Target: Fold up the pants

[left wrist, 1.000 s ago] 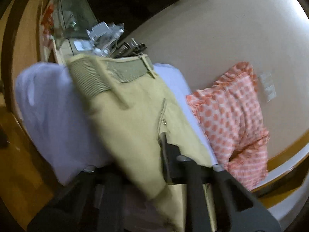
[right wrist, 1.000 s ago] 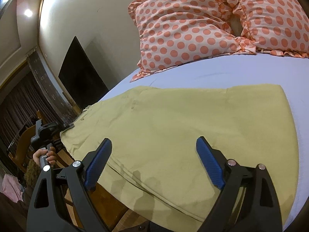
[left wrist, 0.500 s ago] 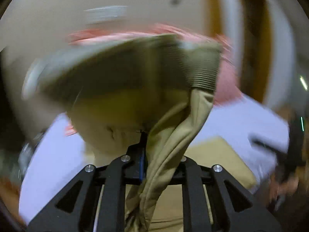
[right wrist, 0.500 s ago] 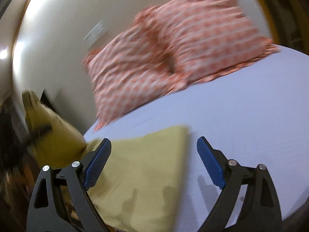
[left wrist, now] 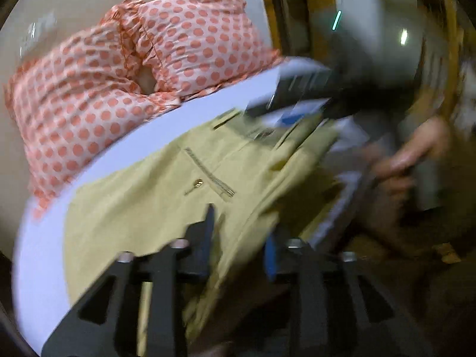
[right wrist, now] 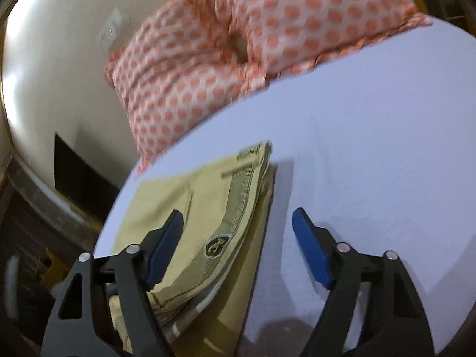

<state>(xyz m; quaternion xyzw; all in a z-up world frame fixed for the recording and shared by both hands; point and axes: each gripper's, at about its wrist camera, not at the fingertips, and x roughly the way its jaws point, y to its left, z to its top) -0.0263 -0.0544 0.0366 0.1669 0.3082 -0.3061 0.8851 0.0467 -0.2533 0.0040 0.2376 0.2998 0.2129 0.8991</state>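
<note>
The khaki pants lie folded on the white bed sheet, zip pocket up. In the right wrist view the pants show their ribbed waistband with a small badge on top of the fold. My left gripper has its jaws apart with a fold of the pants between and over them; the frame is blurred. My right gripper is open and empty, just above the waistband edge, its left finger over the pants and its right finger over bare sheet. The right gripper also shows blurred in the left wrist view.
Two orange polka-dot pillows lie against the wall at the head of the bed. The bed sheet stretches to the right of the pants. A dark panel and the floor lie past the bed's left edge.
My left gripper carried the waistband end over and laid it onto the rest of the pants, and its jaws have parted. My right gripper swung right to the folded edge.
</note>
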